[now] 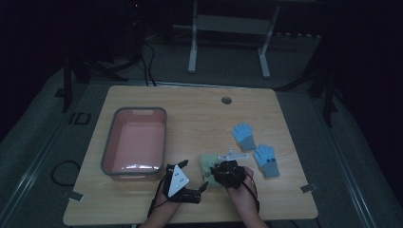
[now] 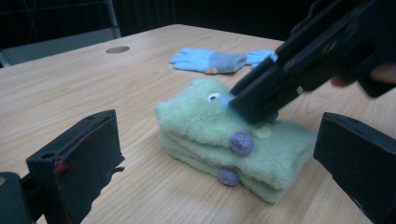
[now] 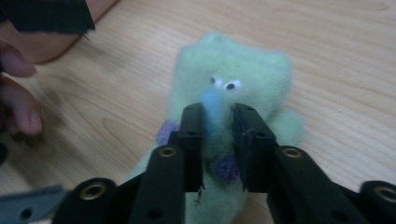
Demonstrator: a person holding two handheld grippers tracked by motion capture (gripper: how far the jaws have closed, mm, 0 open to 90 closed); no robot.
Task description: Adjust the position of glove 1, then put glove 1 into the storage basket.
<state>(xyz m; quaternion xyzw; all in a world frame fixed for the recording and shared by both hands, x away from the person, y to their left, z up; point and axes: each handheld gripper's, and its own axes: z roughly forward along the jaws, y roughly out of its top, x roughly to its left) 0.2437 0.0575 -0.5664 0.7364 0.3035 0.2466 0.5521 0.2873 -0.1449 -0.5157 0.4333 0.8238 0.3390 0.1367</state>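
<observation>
Two fuzzy green gloves (image 1: 207,163) (image 2: 210,133) (image 3: 233,65) lie stacked flat on the wooden table (image 1: 199,114), with googly eyes, a blue nose and purple dots. My right gripper (image 1: 215,167) (image 2: 247,106) (image 3: 218,122) points down onto the top glove. Its jaws stand a little apart, with the blue nose and some fluff between them. My left gripper (image 1: 194,175) (image 2: 215,154) sits low beside the stack, open wide, one jaw on either side of the gloves and touching neither.
A pair of blue gloves (image 1: 244,136) (image 2: 210,60) lies to the right, the second one (image 1: 266,160) nearer the front. A pink tub with a grey rim (image 1: 164,137) stands at the left. A cable hole (image 1: 226,100) (image 2: 117,49) marks the table's far side.
</observation>
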